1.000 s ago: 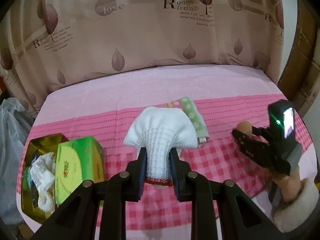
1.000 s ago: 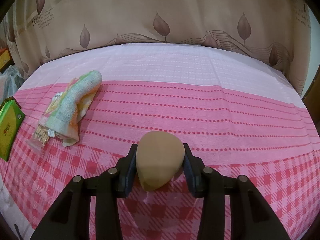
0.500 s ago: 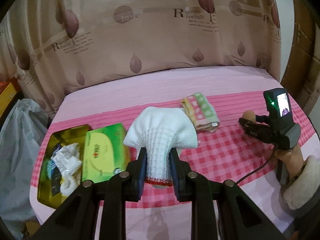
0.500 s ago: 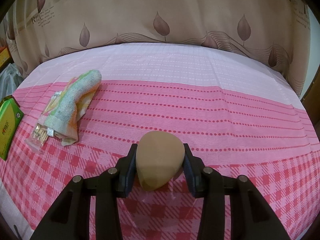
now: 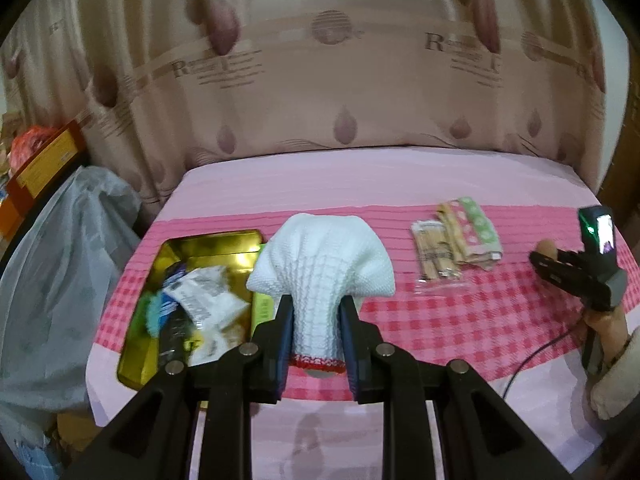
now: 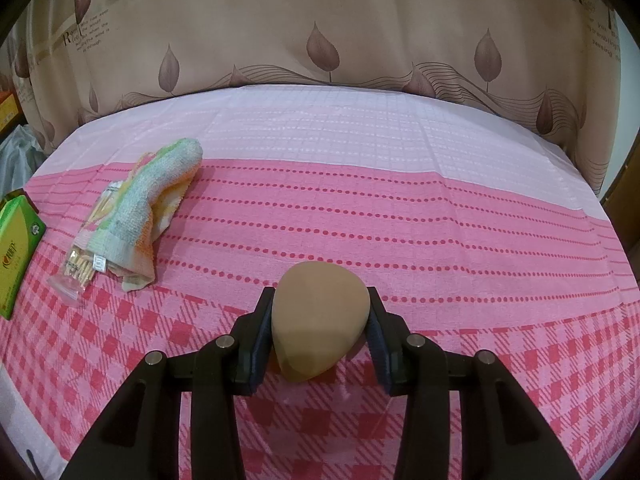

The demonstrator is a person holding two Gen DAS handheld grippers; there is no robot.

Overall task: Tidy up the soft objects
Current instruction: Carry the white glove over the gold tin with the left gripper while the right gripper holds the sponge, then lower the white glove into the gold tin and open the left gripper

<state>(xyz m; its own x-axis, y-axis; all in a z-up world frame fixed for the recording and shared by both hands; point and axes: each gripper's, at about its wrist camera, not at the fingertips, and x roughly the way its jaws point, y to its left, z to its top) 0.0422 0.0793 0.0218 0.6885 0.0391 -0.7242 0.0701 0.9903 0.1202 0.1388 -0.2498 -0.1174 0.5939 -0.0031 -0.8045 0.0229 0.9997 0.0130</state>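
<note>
Left tongs (image 5: 316, 332) shifted toward tin (image 5: 208, 240) — cloth (image 5: 320, 272) clamped between.

Table (image 6: 360, 152) covered by a pink cloth: pale pink at the far side, dotted pink stripes across the middle, red-pink check at the near side. Toward the left end lies an open gold tin (image 5: 216, 246) filled with packets, with a green box (image 6: 16, 252) just beside it. Farther right a folded striped towel (image 6: 160, 188) rests partly on a clear bag of toothpicks (image 6: 82, 268).
</note>
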